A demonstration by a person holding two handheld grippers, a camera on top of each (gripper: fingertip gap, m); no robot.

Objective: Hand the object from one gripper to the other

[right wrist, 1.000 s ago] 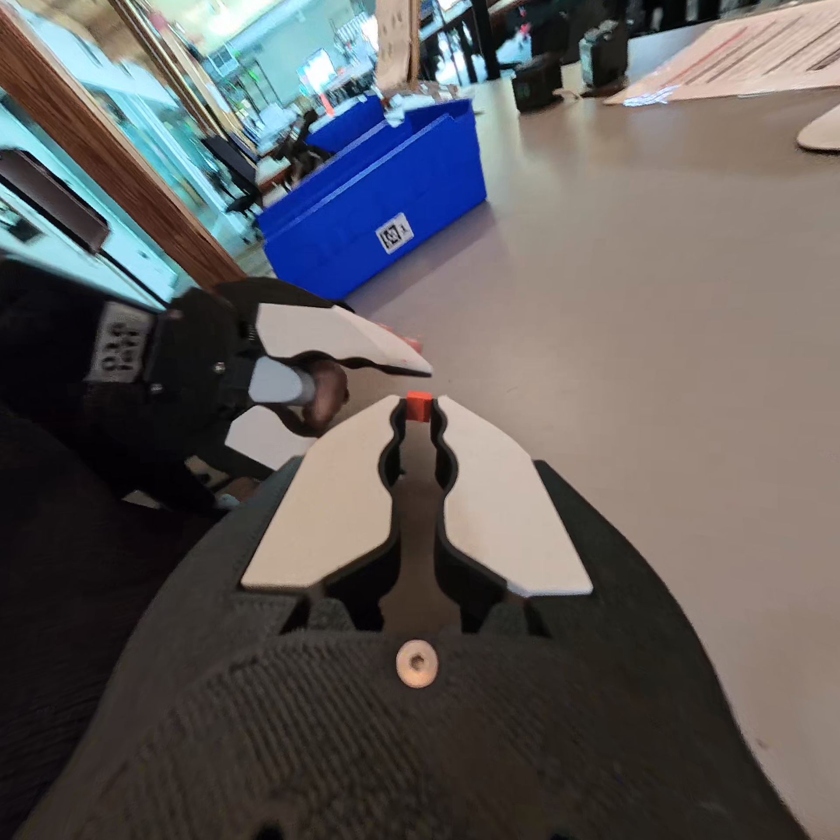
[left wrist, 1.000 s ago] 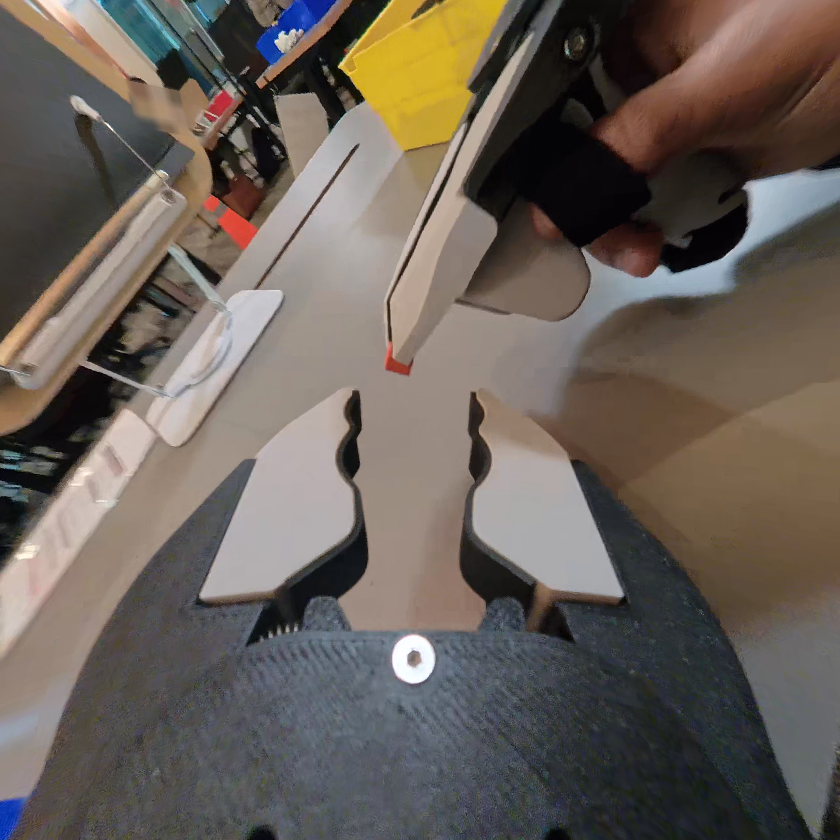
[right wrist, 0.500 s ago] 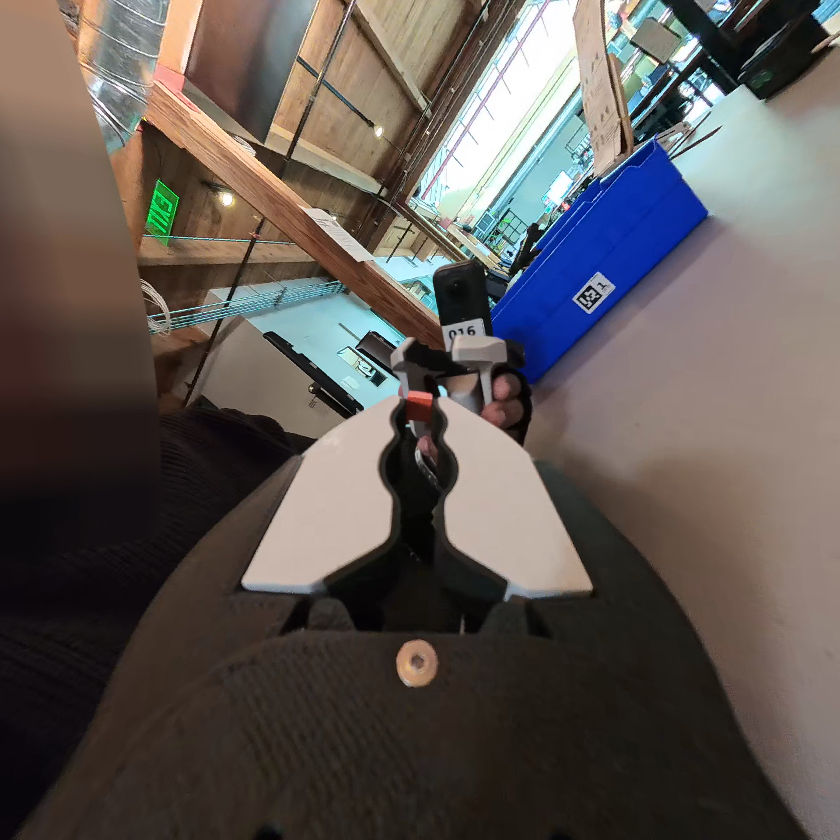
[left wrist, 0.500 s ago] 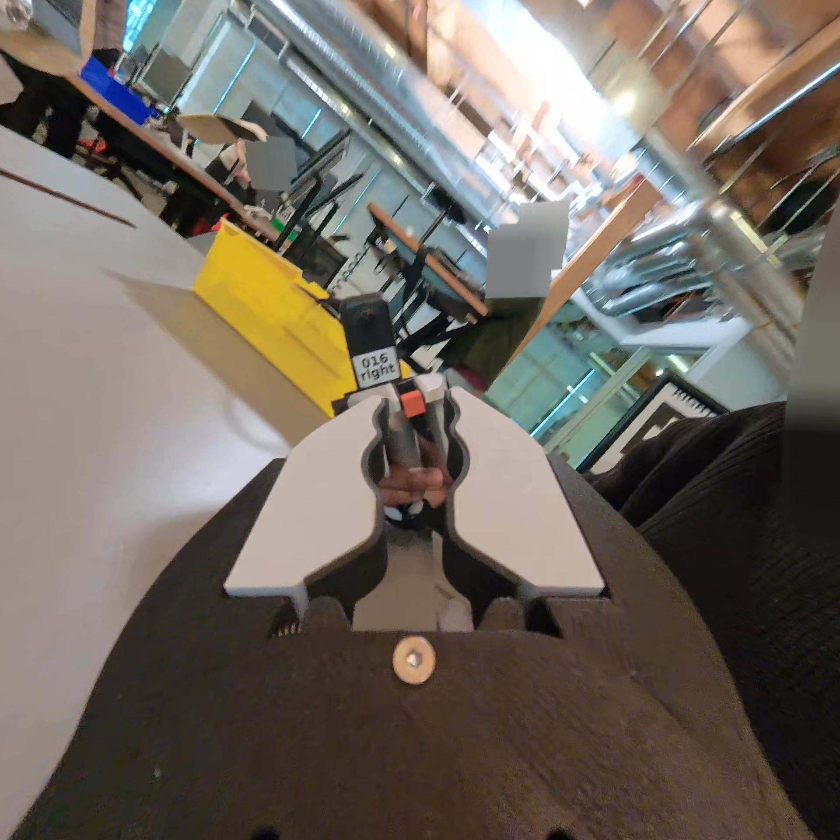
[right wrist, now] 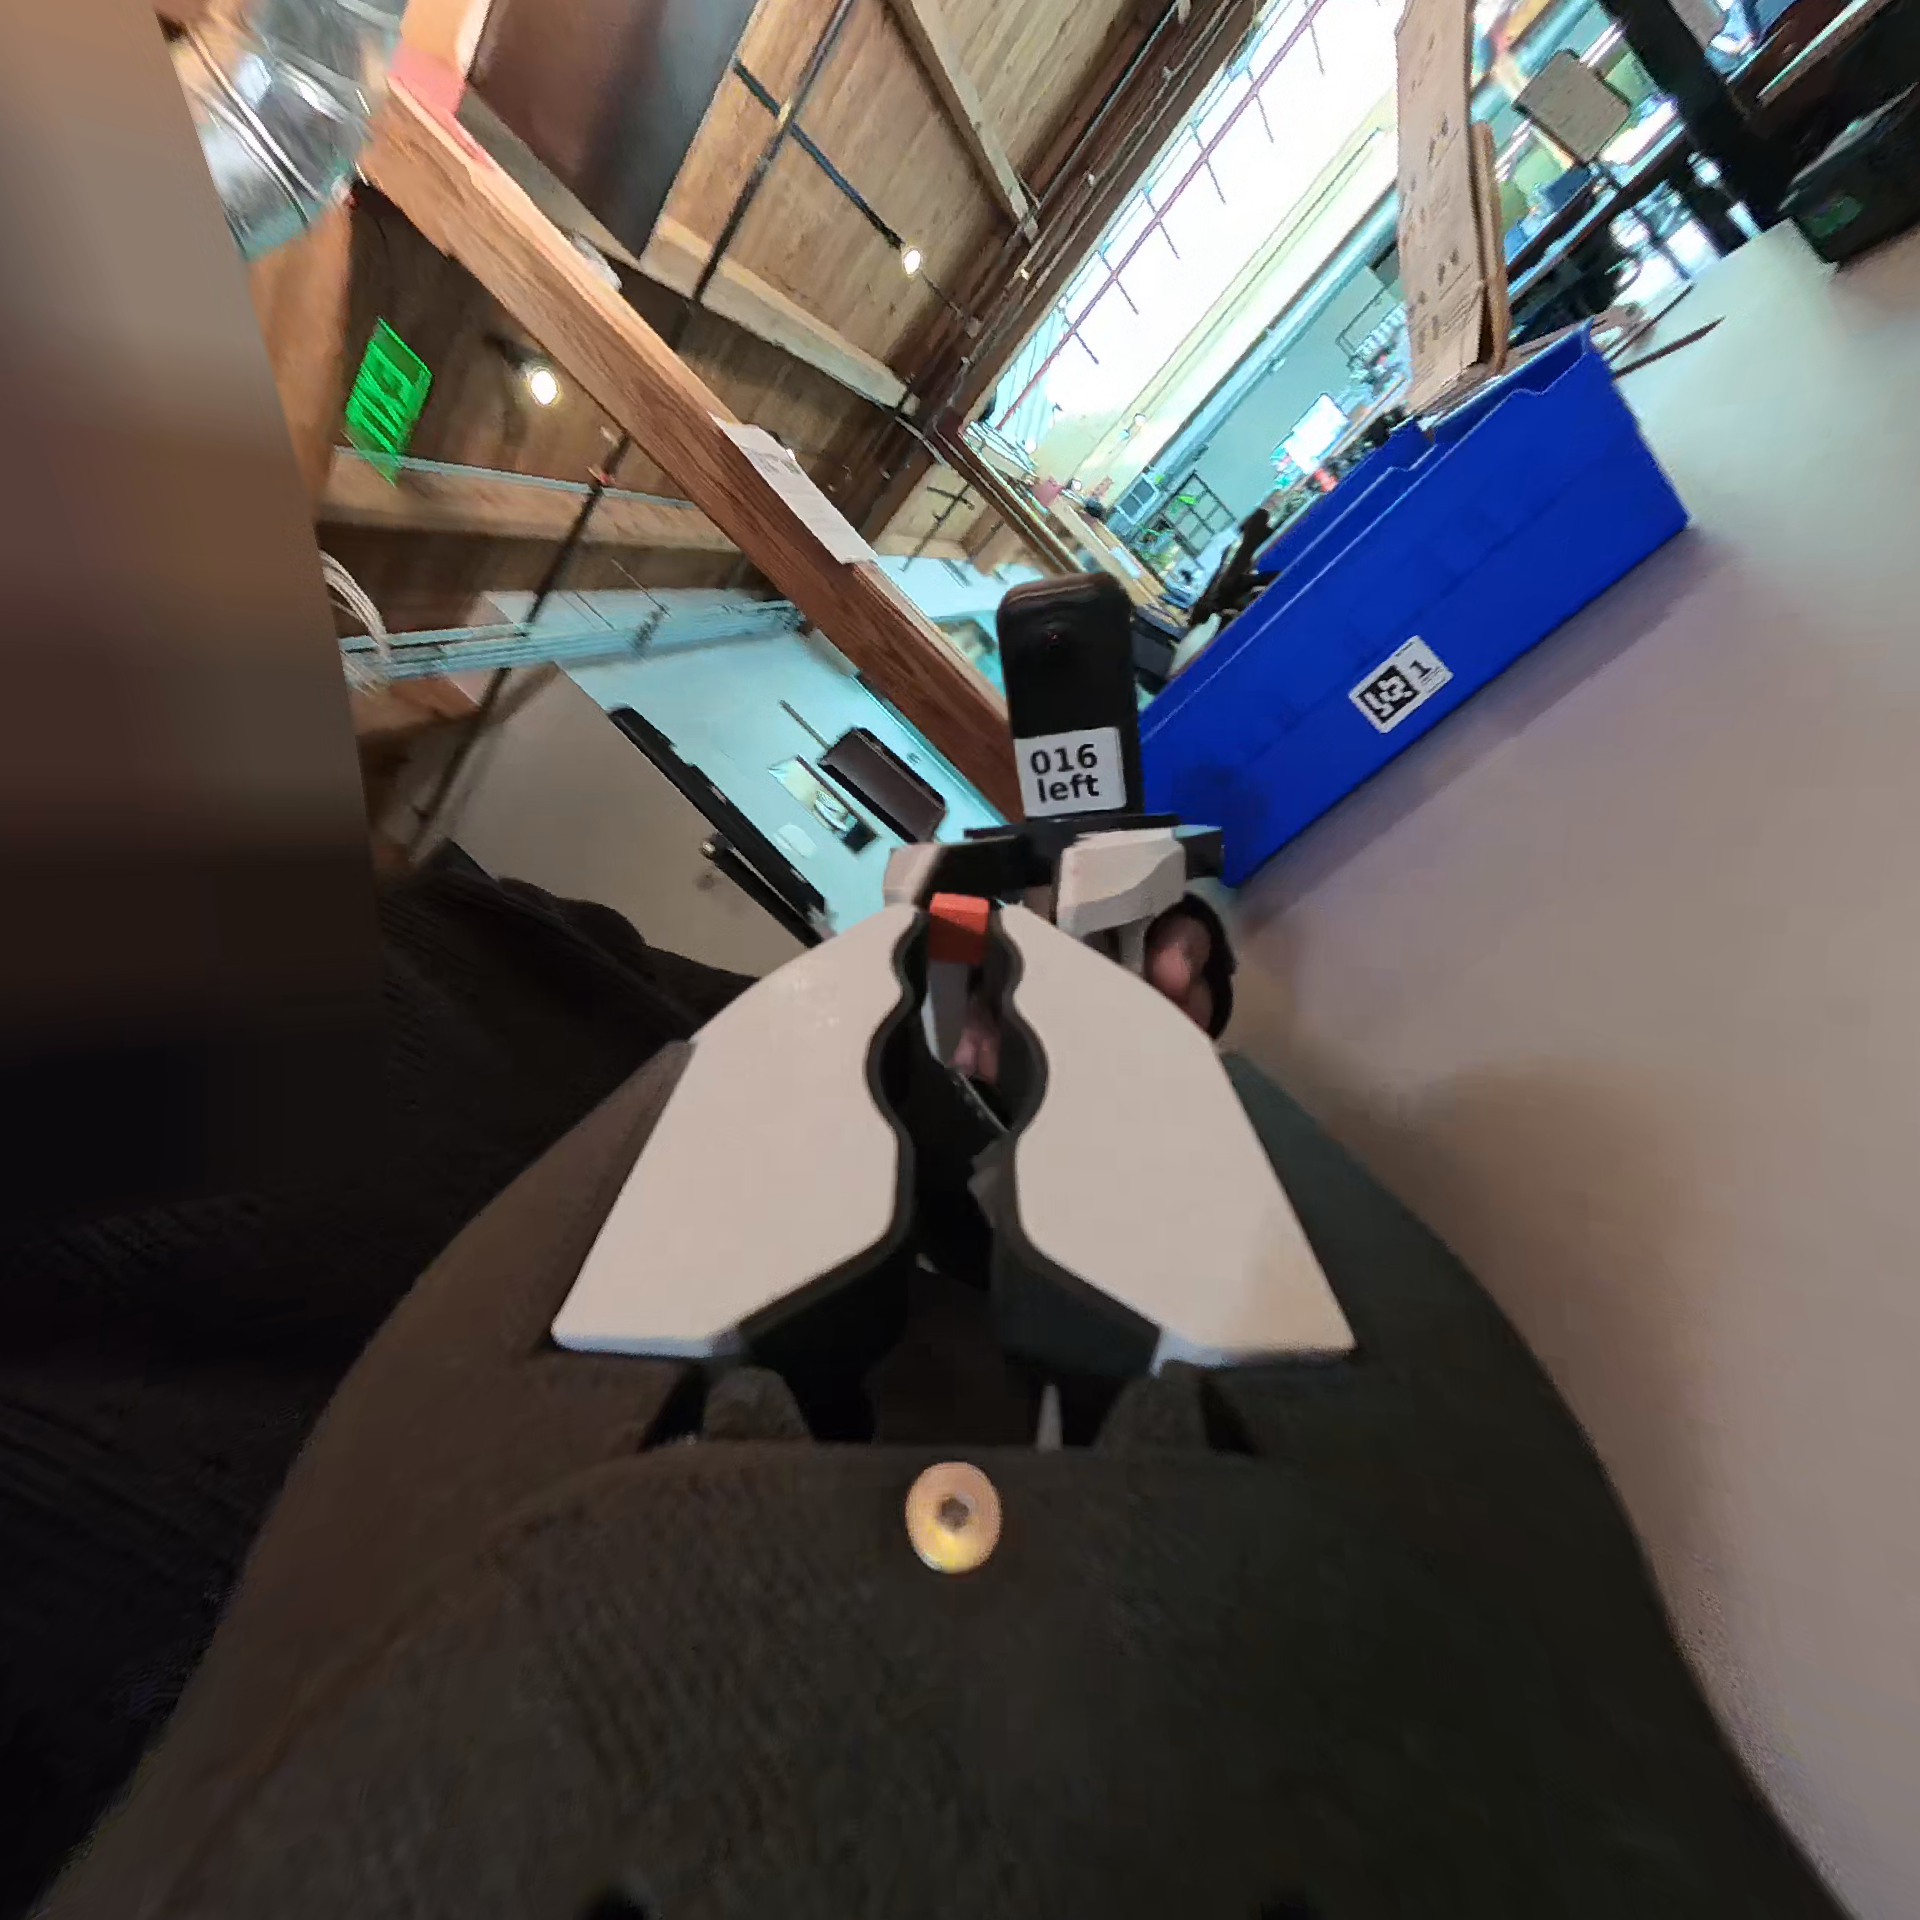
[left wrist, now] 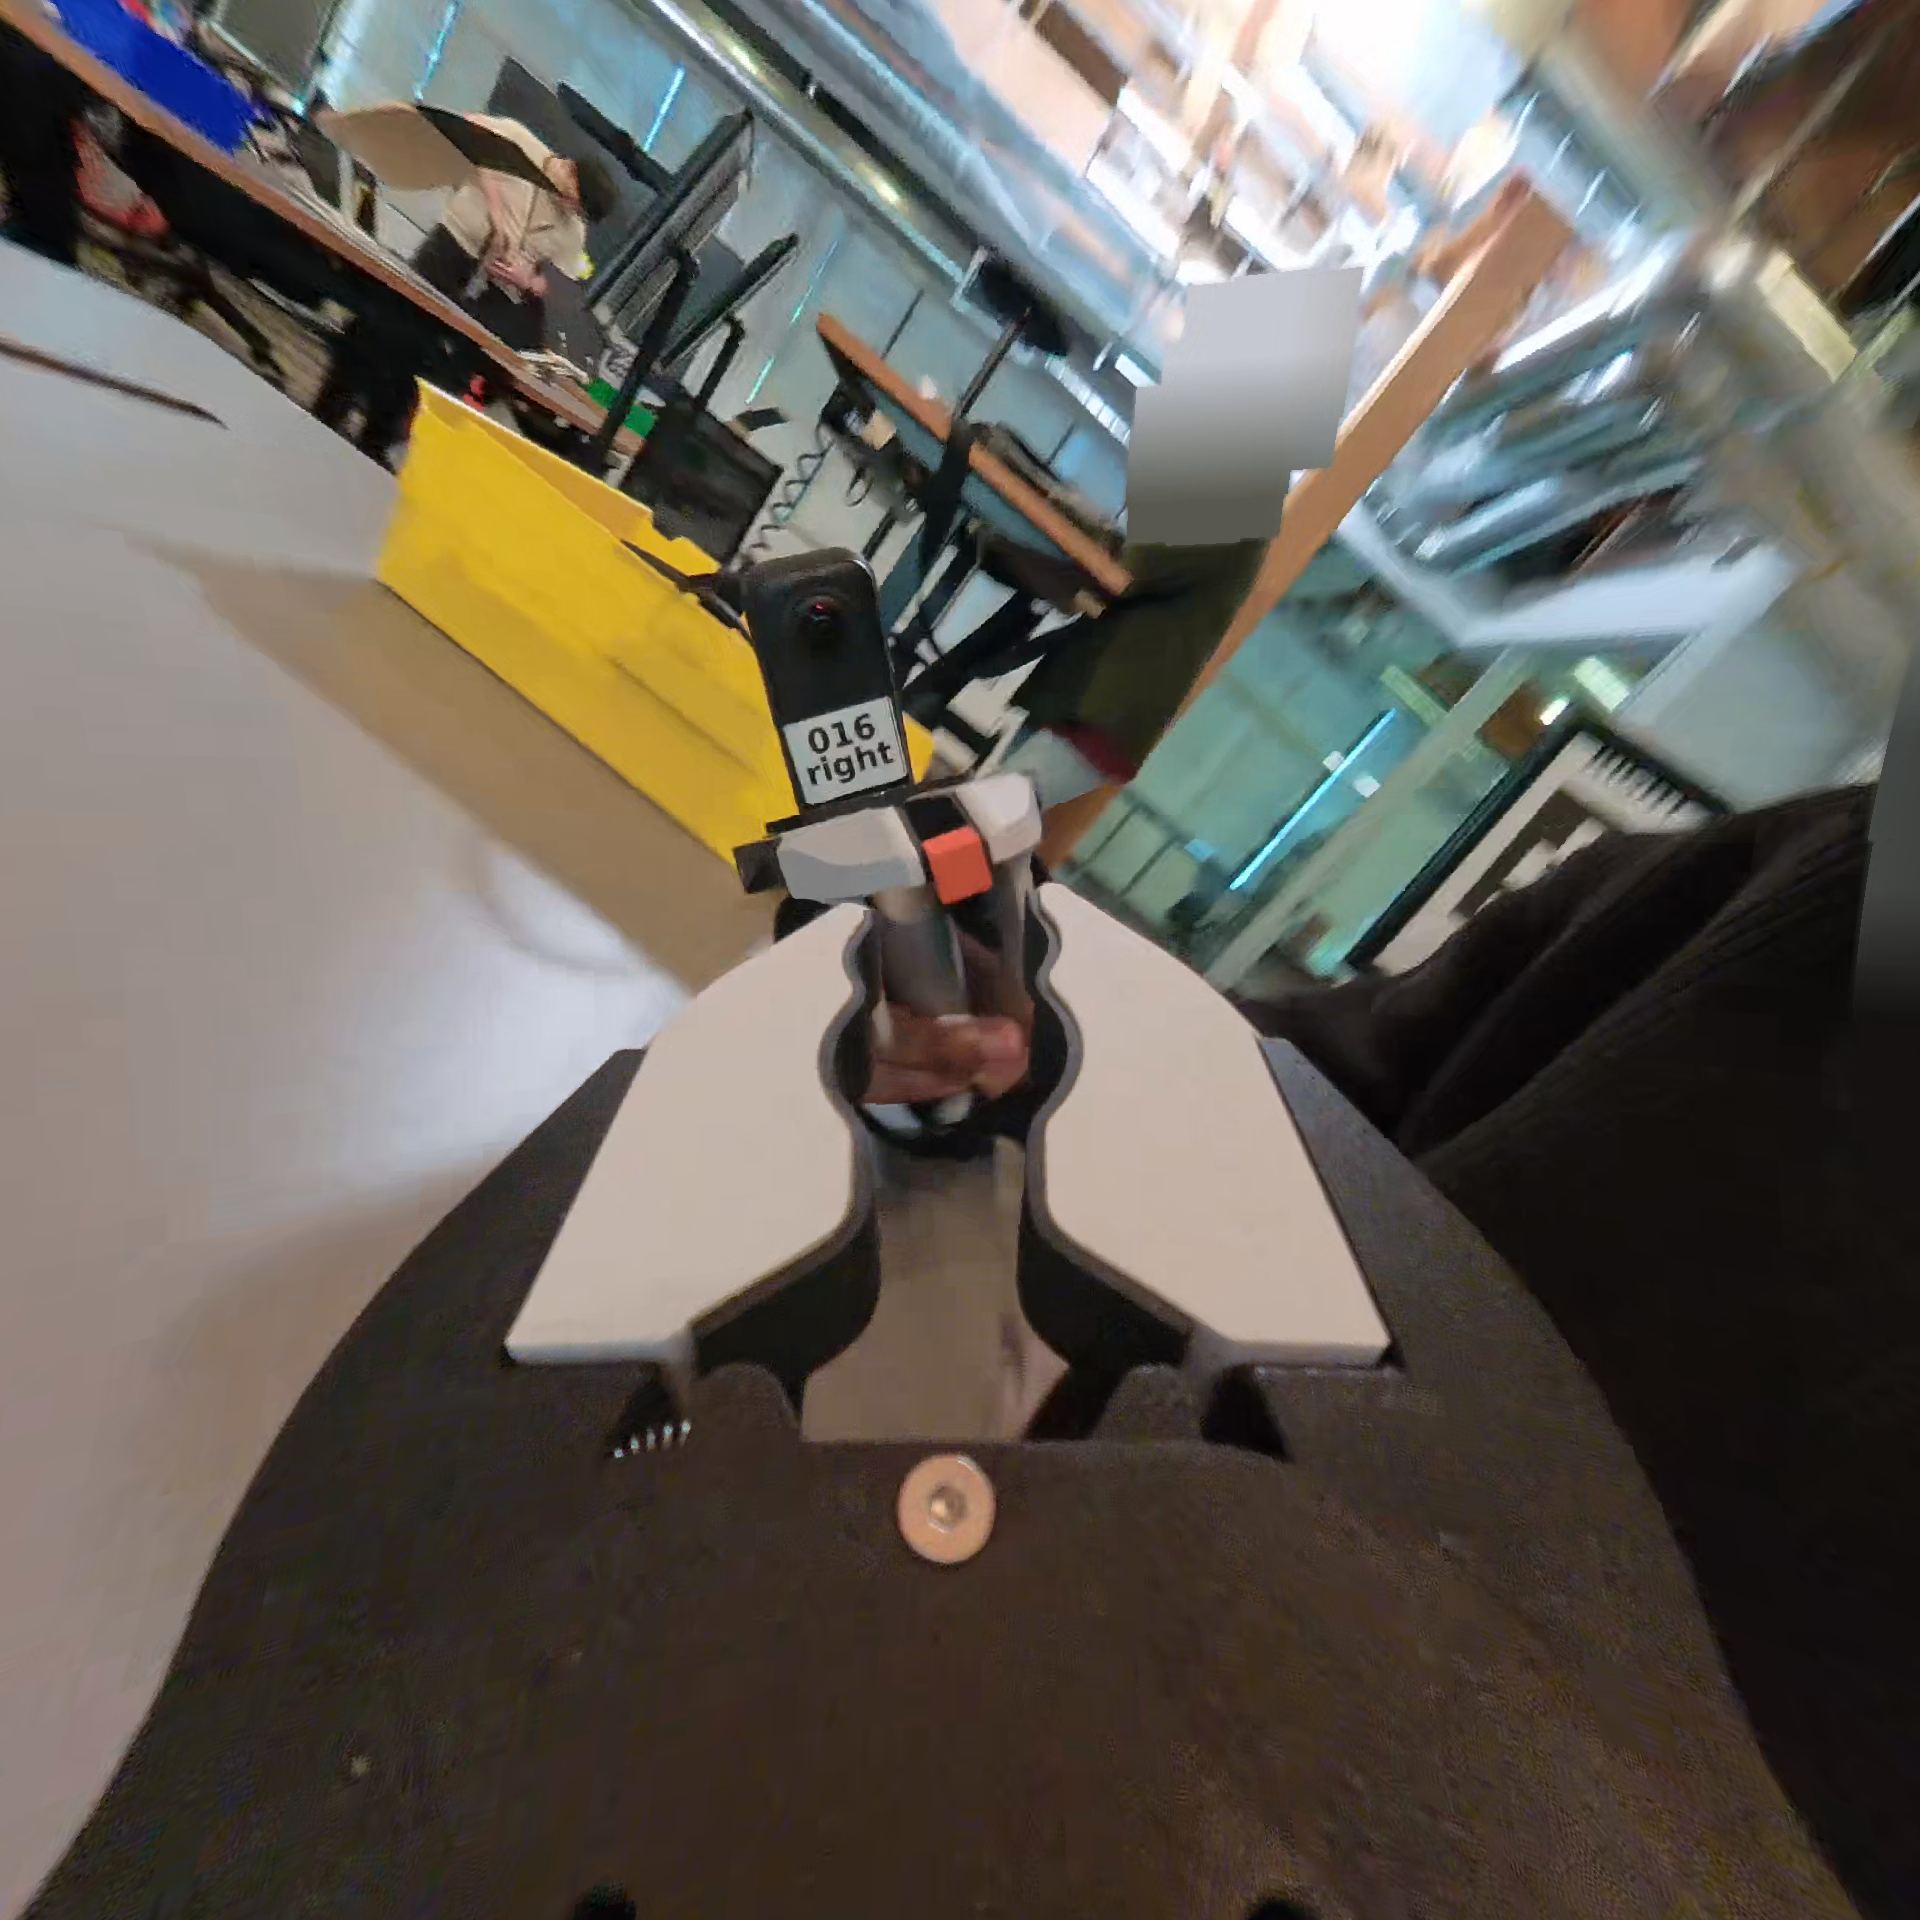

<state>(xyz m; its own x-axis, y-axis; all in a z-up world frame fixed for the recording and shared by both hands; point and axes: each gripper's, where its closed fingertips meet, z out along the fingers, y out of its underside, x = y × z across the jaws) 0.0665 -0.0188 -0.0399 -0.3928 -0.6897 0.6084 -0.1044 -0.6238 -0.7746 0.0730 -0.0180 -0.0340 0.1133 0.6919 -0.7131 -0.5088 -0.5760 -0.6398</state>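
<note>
The right gripper (right wrist: 958, 920) is pinching the small red cube (right wrist: 958, 930) between its fingertips, and the cube is sticking out a little past them, up in the air. The left gripper (left wrist: 951, 914) is facing it nose to nose with its jaws standing apart, and they are not touching the cube. In the left wrist view the cube is showing just beyond and above the left fingertips.

One second ago both tools were pointing down, low over the table (left wrist: 208, 935); now they are lifted and looking at each other. Compared with half a second ago, the right gripper is looking larger in the left wrist view, and the cube is sitting higher against the left fingertips.

The grey table is running open along one side. A yellow bin (left wrist: 540, 582) is standing on it behind the right gripper, and a blue bin (right wrist: 1455, 582) behind the left one, both well apart from the tools. On the other side the person's dark sleeve (right wrist: 156, 1247) is lying close.
</note>
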